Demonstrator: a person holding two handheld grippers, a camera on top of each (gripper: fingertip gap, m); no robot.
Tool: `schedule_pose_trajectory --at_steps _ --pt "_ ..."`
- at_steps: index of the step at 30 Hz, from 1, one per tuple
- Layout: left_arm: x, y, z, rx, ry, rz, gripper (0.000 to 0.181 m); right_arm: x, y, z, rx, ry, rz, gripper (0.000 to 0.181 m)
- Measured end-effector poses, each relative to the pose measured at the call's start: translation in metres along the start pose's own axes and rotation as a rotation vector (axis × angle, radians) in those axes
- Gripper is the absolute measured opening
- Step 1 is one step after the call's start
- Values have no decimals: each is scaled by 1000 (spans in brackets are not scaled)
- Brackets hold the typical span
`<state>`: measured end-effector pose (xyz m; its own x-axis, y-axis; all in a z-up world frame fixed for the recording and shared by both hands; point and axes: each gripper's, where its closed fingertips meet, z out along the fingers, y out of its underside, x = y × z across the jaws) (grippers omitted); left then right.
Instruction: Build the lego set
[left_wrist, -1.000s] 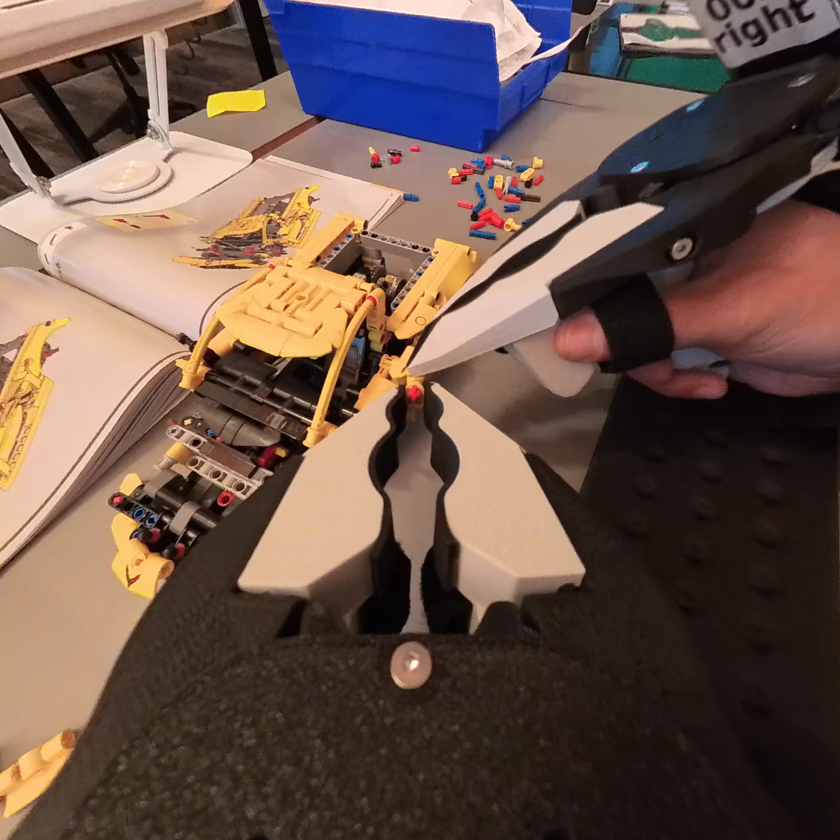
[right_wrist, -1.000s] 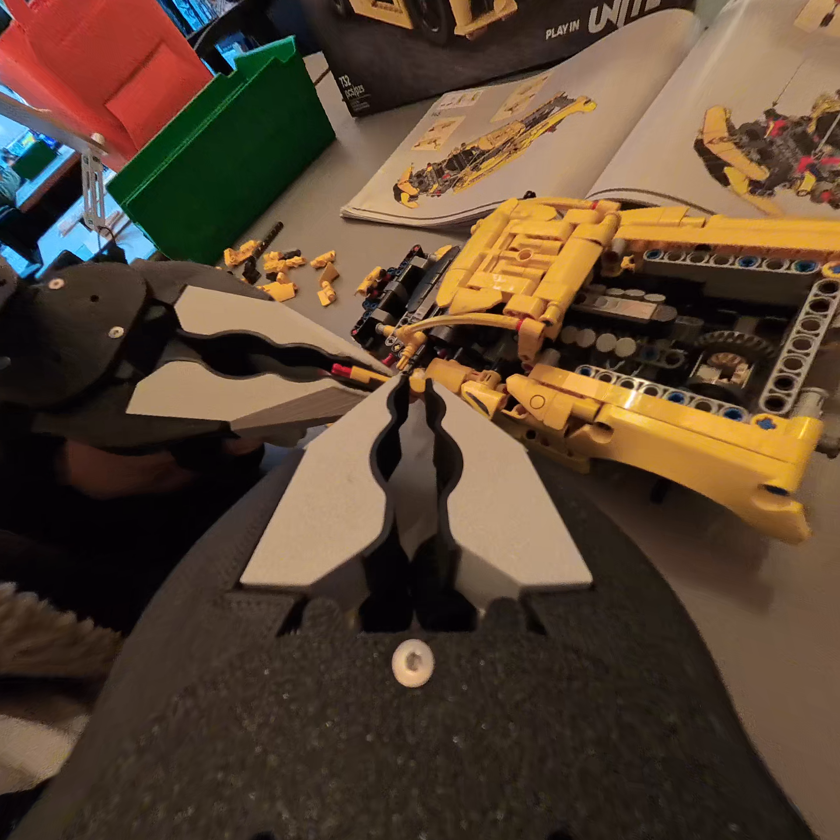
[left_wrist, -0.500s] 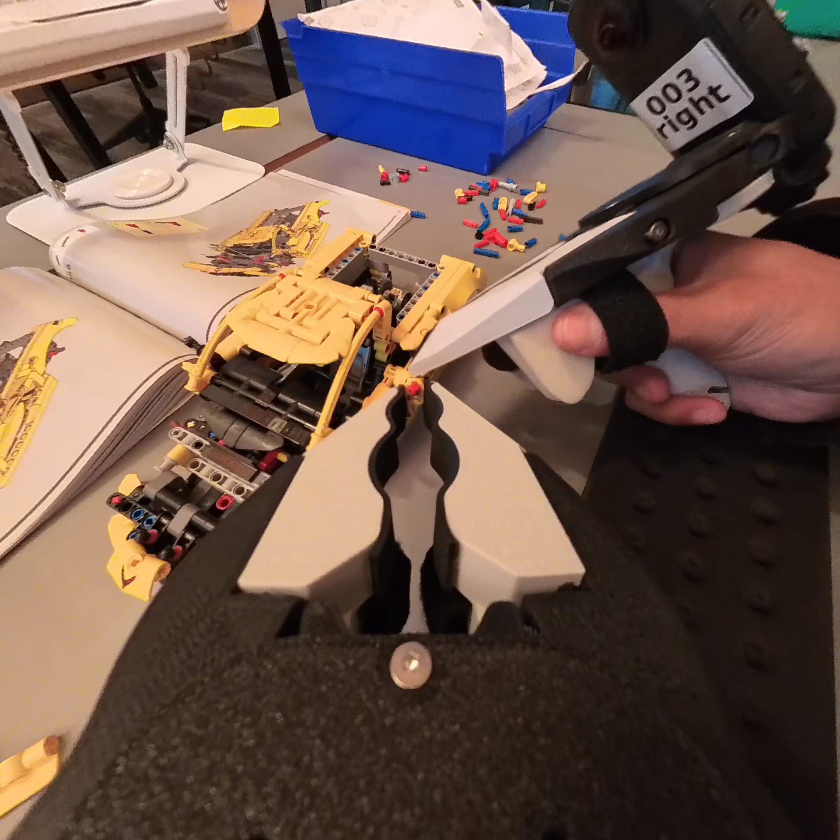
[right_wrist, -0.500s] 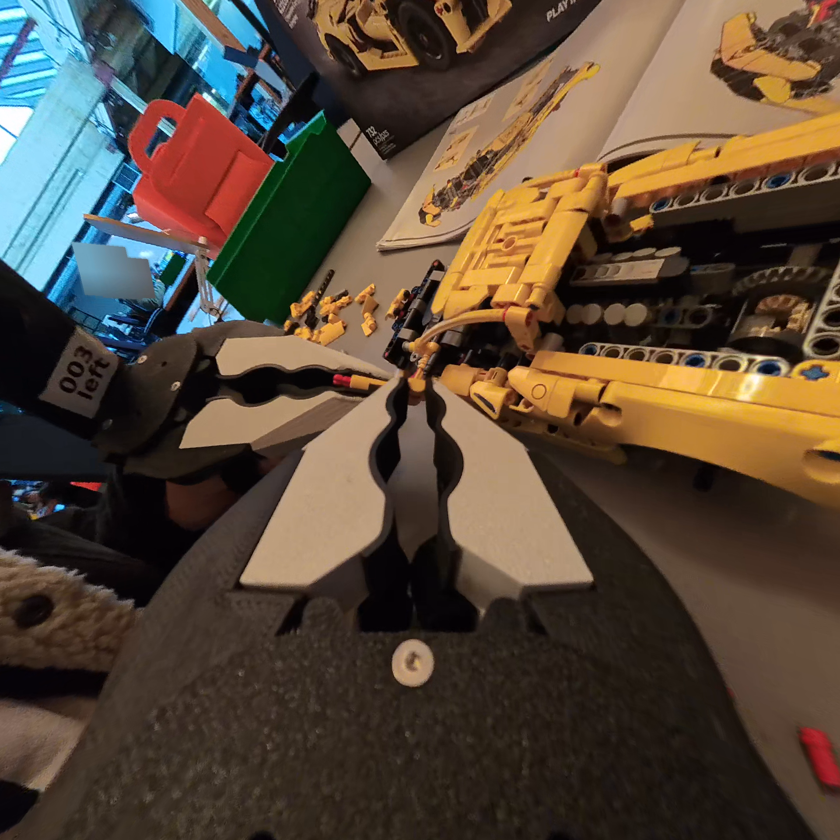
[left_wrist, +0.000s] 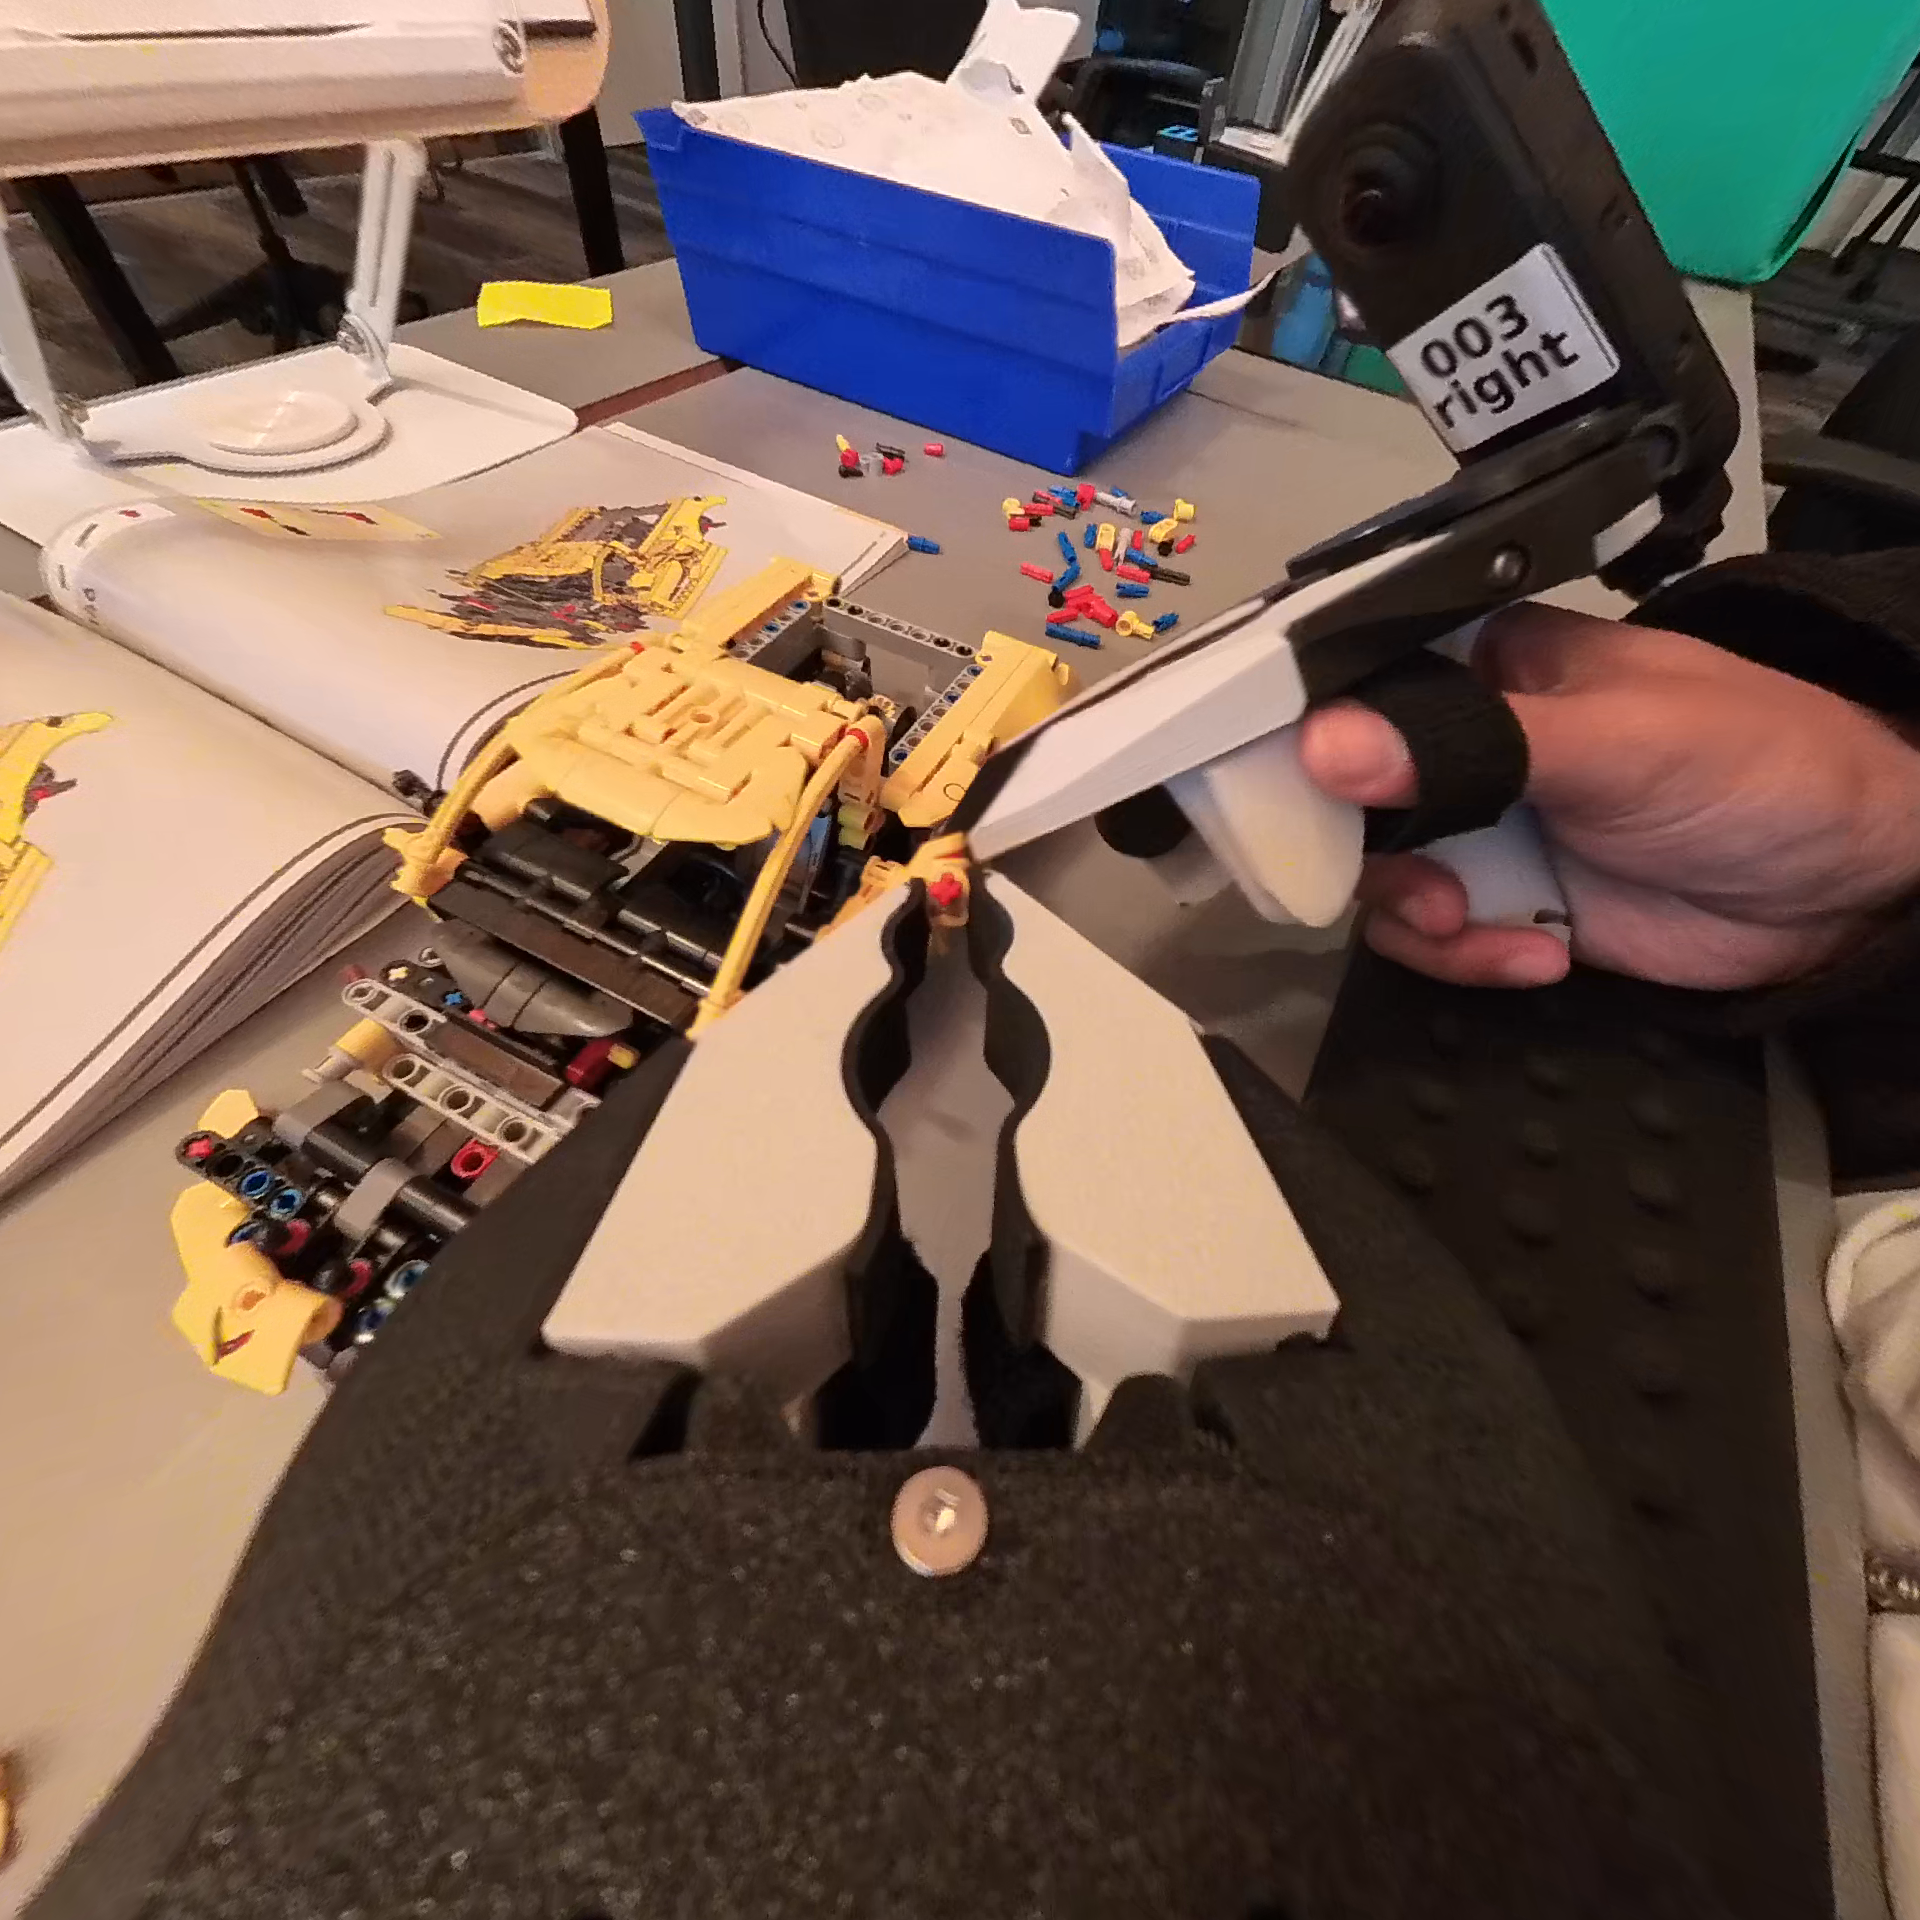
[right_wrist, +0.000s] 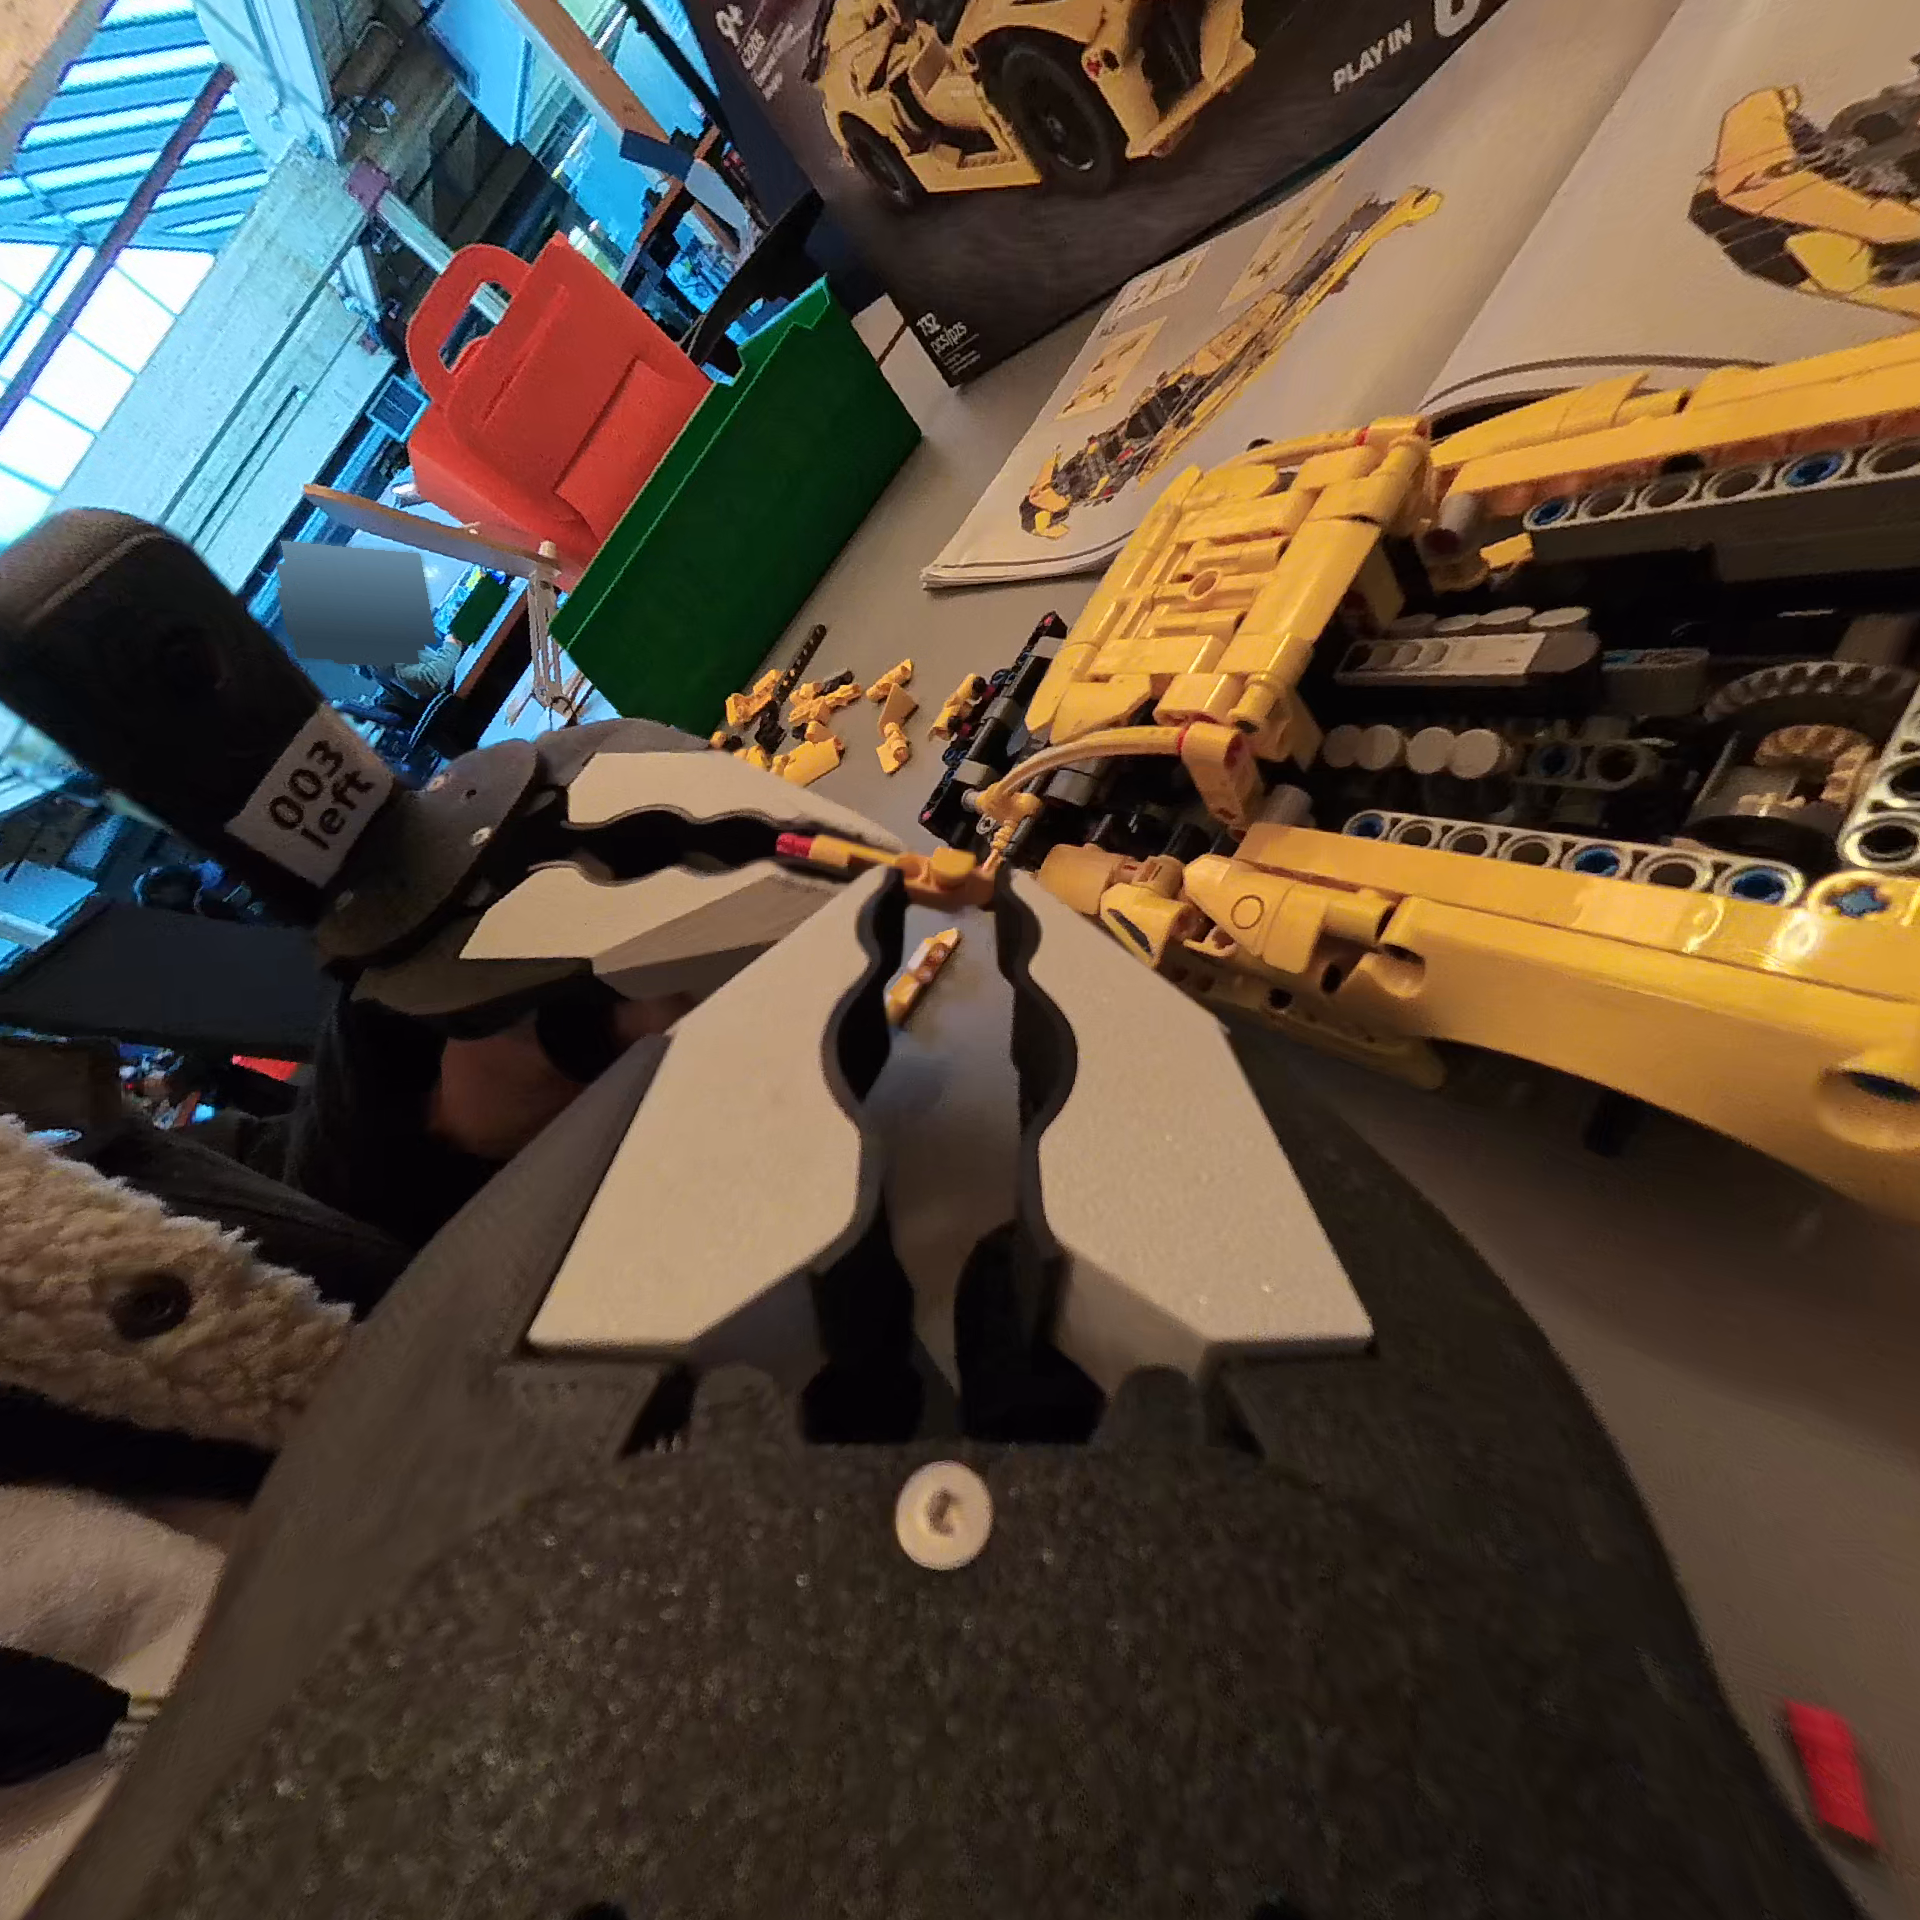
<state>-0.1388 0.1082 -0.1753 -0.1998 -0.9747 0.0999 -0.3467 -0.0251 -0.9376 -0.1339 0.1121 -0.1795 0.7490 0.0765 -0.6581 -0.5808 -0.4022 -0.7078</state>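
One yellow lego car (left_wrist: 665, 831) sits half-built on the grey counter (left_wrist: 104, 1507), centre. Left of the car: one open instruction book (left_wrist: 208, 810). Left claw (left_wrist: 943, 902) pinches a small yellow piece with a red pin (left_wrist: 945, 894) at the car's near corner. Right claw (right_wrist: 940, 873) nips the same yellow piece (right_wrist: 935, 868) from the opposite side. Behind the car: one blue bin (left_wrist: 935, 312) holding crumpled paper bags (left_wrist: 935, 135); loose small pins (left_wrist: 1101, 561) scattered before it. One green bin (right_wrist: 727, 540), contents hidden.

Grey wavy-edged fingers (left_wrist: 1143, 1143), black textured gripper body, silver screw (left_wrist: 938, 1535), white-labelled right gripper (left_wrist: 977, 847), black sleeve (left_wrist: 1797, 623)
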Motion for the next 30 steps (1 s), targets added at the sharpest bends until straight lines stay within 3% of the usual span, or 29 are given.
schedule_pose_trajectory --at_steps 4,9,12,15,22,30 --pt "-6 -8 -7 61 41 -98 7 -5 -1 -4 -23 -27 -152 24" --pt "-4 -29 -23 230 279 -415 7 -18 -12 -5 -131 -28 -720 48" --pt "-9 -37 -31 301 394 -593 7 -30 -19 -4 -170 -28 -1013 41" --pt "-3 -42 -35 331 490 -667 7 -44 -34 -3 -94 -63 -1098 27" --pt "-8 -41 -37 352 591 -835 7 -48 -28 2 -152 -107 -1159 28" --pt "-2 -35 -32 306 617 -850 7 -44 -23 5 -174 -125 -1168 22"
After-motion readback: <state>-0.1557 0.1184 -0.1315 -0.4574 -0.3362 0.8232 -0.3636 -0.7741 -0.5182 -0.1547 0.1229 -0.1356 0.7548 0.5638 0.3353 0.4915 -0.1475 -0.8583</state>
